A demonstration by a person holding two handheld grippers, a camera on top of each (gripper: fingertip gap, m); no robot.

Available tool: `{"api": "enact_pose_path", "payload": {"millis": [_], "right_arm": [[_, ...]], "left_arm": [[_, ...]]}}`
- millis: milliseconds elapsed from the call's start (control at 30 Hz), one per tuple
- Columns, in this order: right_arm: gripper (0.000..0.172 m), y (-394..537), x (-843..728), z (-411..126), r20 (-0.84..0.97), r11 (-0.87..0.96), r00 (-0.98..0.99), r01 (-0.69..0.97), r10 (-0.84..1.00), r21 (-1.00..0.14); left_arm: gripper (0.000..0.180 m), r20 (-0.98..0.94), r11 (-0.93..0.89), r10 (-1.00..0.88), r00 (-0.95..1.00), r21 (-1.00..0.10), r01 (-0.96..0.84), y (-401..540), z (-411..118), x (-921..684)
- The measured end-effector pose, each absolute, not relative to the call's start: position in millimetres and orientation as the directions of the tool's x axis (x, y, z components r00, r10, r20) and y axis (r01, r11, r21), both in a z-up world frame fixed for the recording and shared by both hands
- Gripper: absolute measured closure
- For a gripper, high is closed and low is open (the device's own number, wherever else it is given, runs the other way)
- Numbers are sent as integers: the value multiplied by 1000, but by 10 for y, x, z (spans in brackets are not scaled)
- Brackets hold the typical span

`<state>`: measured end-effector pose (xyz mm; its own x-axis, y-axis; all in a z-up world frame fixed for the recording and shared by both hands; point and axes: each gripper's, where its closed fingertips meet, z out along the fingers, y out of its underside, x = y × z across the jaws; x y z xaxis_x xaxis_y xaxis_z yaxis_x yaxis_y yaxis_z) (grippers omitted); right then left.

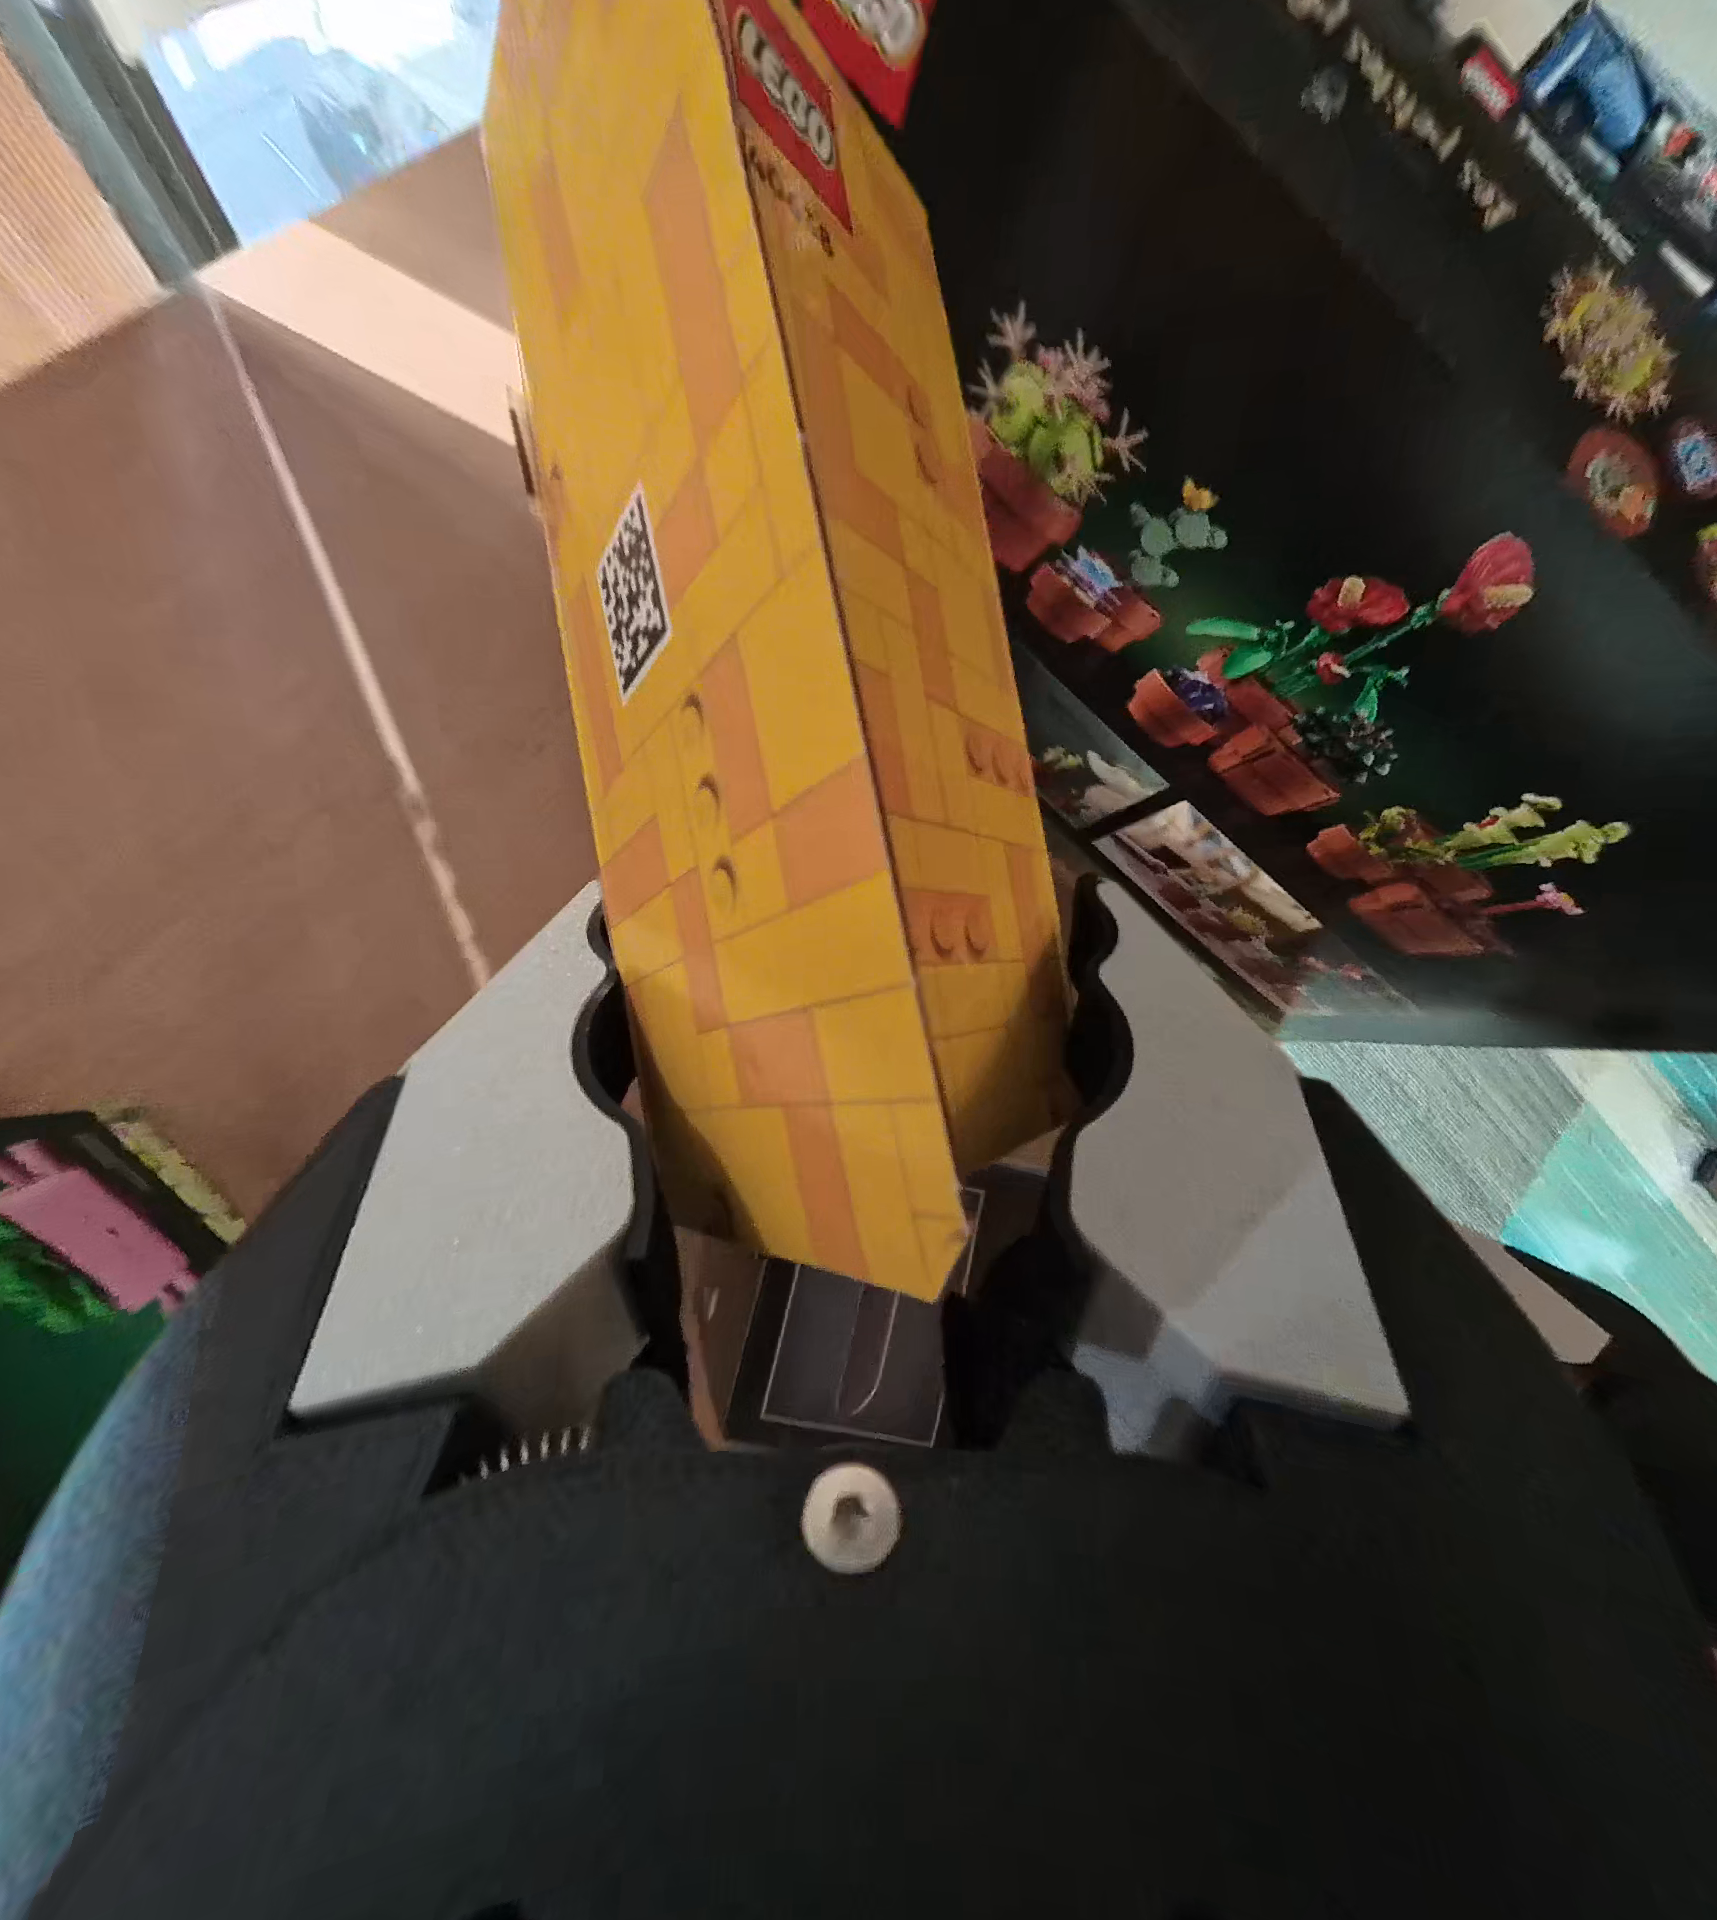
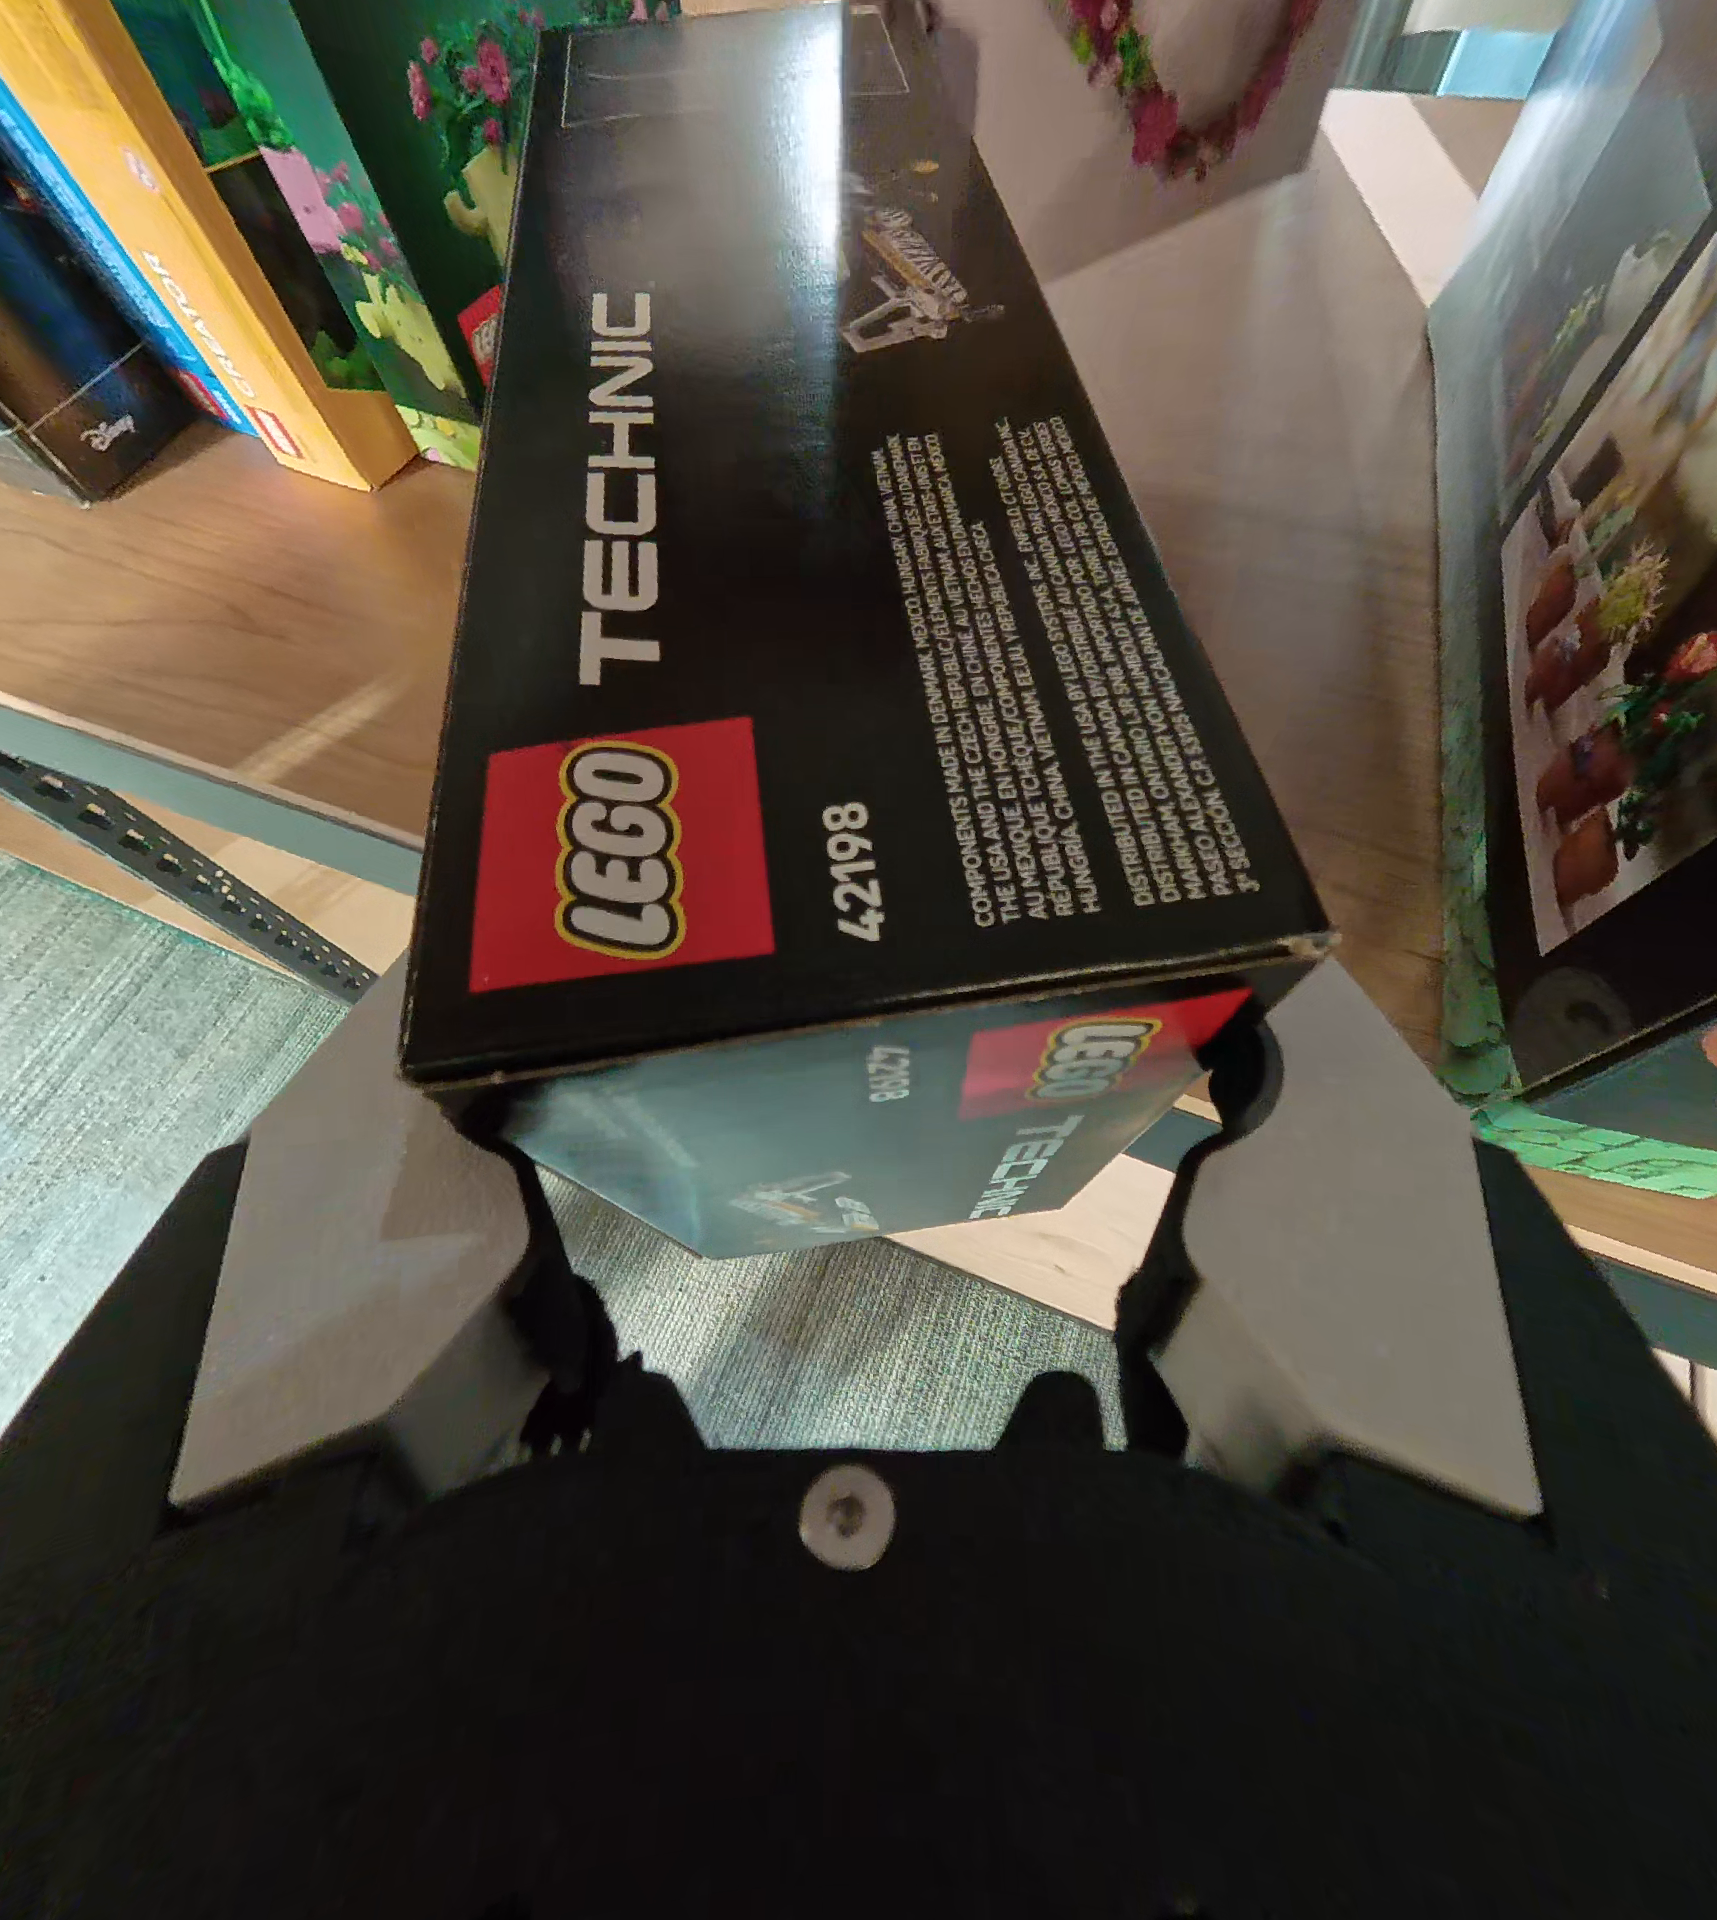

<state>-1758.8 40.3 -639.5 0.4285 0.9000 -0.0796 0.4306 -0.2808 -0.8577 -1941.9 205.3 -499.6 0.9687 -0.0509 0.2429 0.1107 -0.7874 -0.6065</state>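
A yellow box (image 1: 781,644) stands on end up the frame's centre, gripped at its lower end between the pressing pads of the left claw (image 1: 849,997). The right claw (image 2: 864,1081) clamps a black box (image 2: 833,582) running toward the upper centre, above the wooden table (image 2: 168,582), with a flower-printed box (image 2: 1643,623) at right.

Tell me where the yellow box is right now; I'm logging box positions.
In the left wrist view the yellow box stands clamped between the left gripper fingers, with a brown cardboard carton left and a black flower-print box right.
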Motion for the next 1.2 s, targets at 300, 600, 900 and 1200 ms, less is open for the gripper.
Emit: {"api": "enact_pose_path", "payload": {"millis": [300, 600, 900, 1200], "right_arm": [[34, 472, -17710, -6415, -69, -350, 569, 403, 819, -846], [34, 918, -17565, -6455, -51, -488, 787, 329, 615, -809], [34, 1165, -17056, -6831, -240, -763, 875, 198, 421, -616], [113, 727, -17494, -6381, -315, -641, 823, 75, 473, -764]], "left_arm": [[99, 121, -750, -11, 993, -657, 72, 1897, -4711, -19972], [99, 209, -780, 30, 977, -607, 154, 1417, -5090, -19915], [99, 248, -821, -43, 968, -561, 107, 1152, -5594, -19449], [99, 227, -841, -100, 969, -539, 39, 1060, -5778, -19309]]}}
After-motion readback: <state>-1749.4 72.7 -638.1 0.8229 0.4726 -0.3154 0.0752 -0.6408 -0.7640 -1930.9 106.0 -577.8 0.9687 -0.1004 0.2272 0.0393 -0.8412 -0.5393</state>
